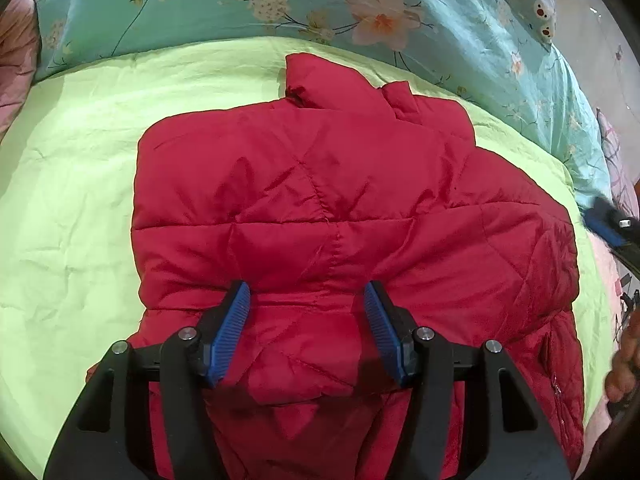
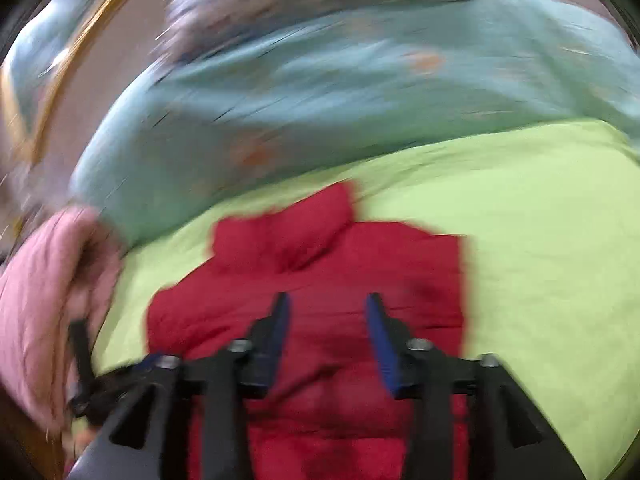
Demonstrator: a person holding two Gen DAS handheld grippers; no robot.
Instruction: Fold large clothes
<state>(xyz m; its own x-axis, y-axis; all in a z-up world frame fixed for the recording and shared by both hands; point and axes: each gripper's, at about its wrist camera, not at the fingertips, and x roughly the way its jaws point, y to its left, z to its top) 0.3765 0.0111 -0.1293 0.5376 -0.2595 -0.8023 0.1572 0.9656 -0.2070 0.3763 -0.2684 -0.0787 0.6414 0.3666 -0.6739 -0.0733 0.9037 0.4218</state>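
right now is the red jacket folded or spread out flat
Partly folded. The red jacket lies on the green sheet as a compact block, no sleeves sticking out, collar at the far end.

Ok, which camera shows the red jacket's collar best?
The left wrist view: the red jacket lies sharp on the green sheet, its collar raised at the far end. The right wrist view shows the collar too, but smeared by motion blur.

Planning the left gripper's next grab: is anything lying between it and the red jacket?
Nothing visible: the left gripper hangs open directly over the red jacket, which lies alone on the green sheet.
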